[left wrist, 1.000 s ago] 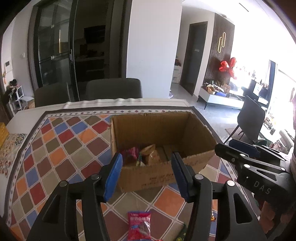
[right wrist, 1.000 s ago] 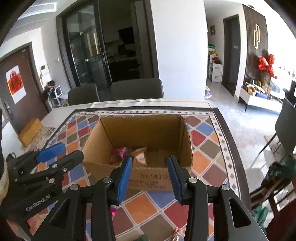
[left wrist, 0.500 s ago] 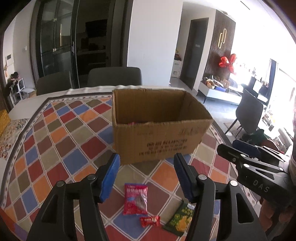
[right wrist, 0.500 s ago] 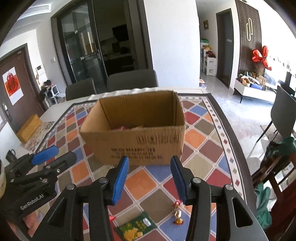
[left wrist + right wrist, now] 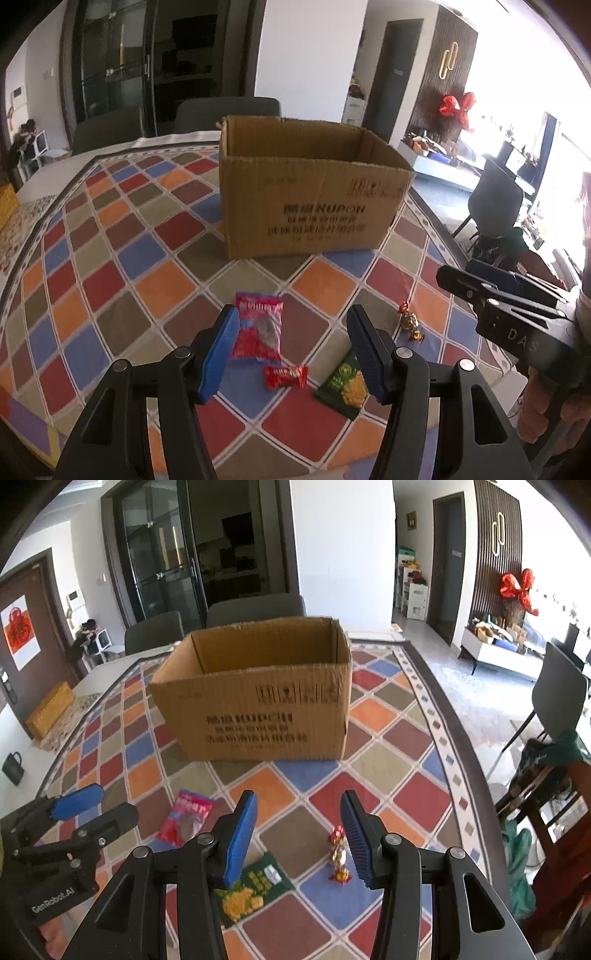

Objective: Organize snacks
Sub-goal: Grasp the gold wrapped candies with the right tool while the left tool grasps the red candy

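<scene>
Open brown cardboard box [image 5: 314,192]: contents hidden. Checkered multicolour tablecloth [image 5: 110,258]. Left gripper [image 5: 291,345], right gripper [image 5: 297,829]: jaws apart, empty.

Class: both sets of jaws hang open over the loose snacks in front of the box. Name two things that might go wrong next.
1. The small red candy lies close to the pink packet, so the left gripper may nudge or catch both.
2. The green packet lies flat on the tablecloth; the right gripper may pinch cloth or slip off.

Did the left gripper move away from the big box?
Yes. The left gripper has pulled back from the cardboard box and now hangs open over the snacks in front of it.
</scene>
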A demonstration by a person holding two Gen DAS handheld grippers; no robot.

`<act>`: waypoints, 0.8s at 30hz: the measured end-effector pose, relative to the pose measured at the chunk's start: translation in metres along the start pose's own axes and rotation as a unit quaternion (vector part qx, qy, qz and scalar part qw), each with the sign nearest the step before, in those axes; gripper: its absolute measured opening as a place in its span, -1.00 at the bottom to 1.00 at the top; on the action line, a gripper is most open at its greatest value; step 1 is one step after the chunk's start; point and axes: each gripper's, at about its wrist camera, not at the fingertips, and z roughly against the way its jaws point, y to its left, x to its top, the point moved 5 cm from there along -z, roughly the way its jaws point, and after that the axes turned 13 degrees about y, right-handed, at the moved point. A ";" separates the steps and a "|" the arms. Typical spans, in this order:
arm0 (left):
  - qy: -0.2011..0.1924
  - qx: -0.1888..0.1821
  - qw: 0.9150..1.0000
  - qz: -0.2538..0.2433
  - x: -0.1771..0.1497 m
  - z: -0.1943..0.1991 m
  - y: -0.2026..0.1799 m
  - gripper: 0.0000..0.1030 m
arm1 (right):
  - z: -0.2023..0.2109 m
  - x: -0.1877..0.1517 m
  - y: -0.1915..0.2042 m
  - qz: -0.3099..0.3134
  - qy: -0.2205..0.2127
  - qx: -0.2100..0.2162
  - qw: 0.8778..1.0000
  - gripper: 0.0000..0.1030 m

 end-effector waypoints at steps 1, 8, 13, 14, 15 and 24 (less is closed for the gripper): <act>-0.003 -0.001 1.000 0.003 -0.004 0.000 -0.001 0.16 | -0.001 -0.004 0.000 -0.001 0.003 0.001 1.000 -0.07; 0.012 0.012 1.000 0.000 -0.022 -0.013 -0.007 0.16 | -0.014 -0.033 -0.006 -0.002 0.029 0.013 0.999 -0.07; 0.048 0.011 0.999 -0.002 -0.032 -0.035 -0.010 0.15 | -0.036 -0.046 -0.018 -0.015 0.061 0.013 0.998 -0.07; 0.055 0.011 0.998 -0.002 -0.034 -0.040 -0.009 0.15 | -0.039 -0.048 -0.021 -0.018 0.064 0.014 0.998 -0.07; 0.063 0.013 0.998 -0.002 -0.035 -0.046 -0.009 0.15 | -0.043 -0.049 -0.022 -0.021 0.068 0.014 0.997 -0.07; 0.109 0.014 0.994 0.006 -0.041 -0.081 -0.004 0.10 | -0.080 -0.054 -0.034 -0.034 0.101 -0.005 0.994 -0.07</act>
